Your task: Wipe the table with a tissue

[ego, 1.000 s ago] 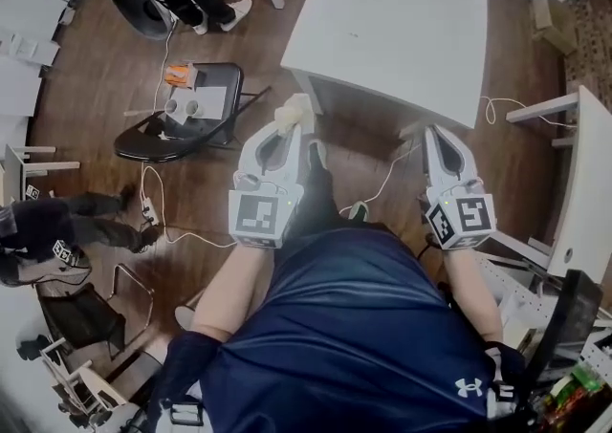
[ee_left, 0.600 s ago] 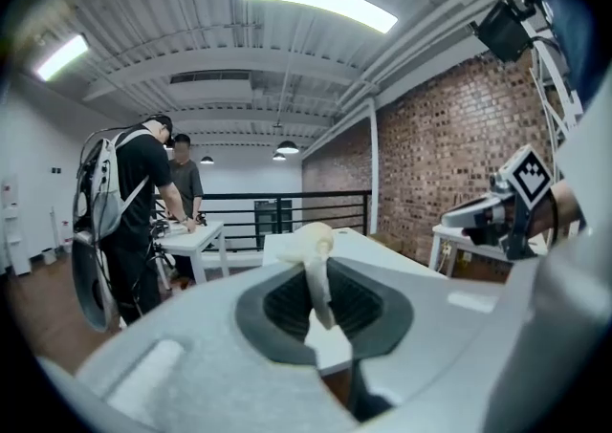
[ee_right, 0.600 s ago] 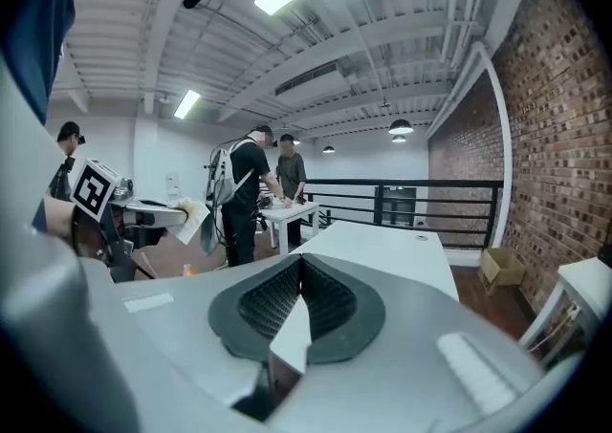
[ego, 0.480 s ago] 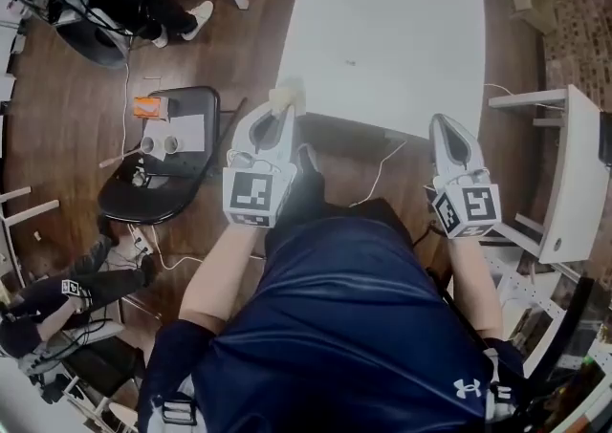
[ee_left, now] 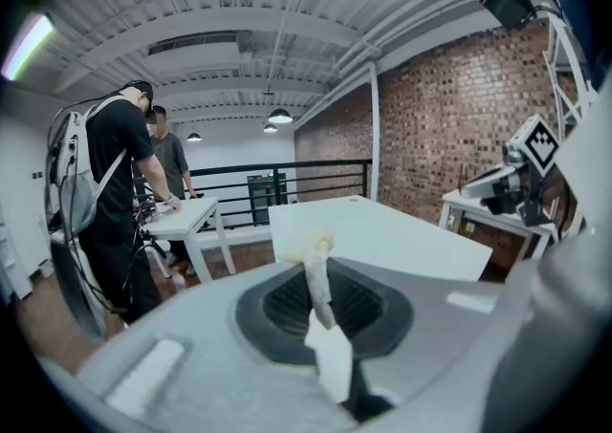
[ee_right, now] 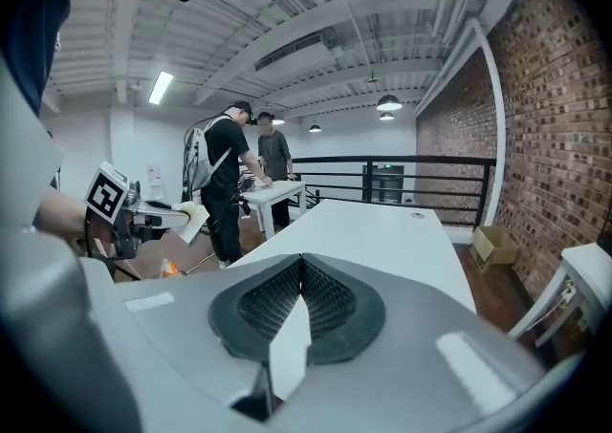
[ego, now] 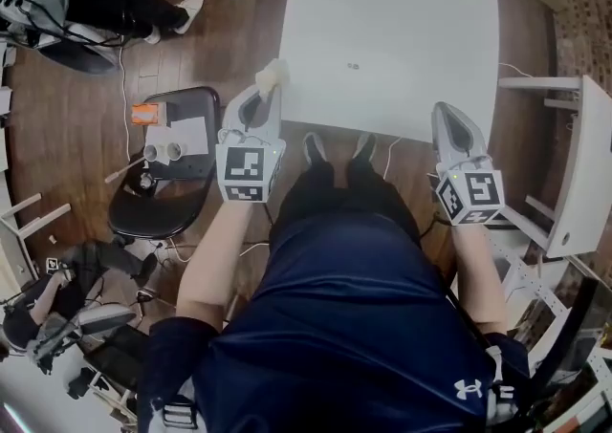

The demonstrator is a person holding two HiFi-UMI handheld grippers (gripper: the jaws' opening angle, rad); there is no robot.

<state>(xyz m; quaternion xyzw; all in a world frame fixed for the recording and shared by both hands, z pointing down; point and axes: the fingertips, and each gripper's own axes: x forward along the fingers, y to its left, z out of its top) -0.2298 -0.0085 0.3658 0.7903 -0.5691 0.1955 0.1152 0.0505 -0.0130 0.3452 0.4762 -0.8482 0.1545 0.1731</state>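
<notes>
The left gripper (ego: 269,89) was clamped on a crumpled tissue (ego: 273,74), which stuck out past the jaw tips. The tissue sat just beside the left edge of the white table (ego: 402,20), close to its near left corner. No view showed it pressed against the tabletop, and in the left gripper view it appeared raised above the surface. On the tabletop, a small dark mark (ego: 353,65) lay close to the near edge. No smear or wiped track could be made out. The right gripper (ego: 446,112) was held just off the table's near right corner, its jaws pressed together with nothing between them. Judged from this, the tissue pickup was complete, the approach to the table was nearly complete, and the wiping itself had not yet begun.
</notes>
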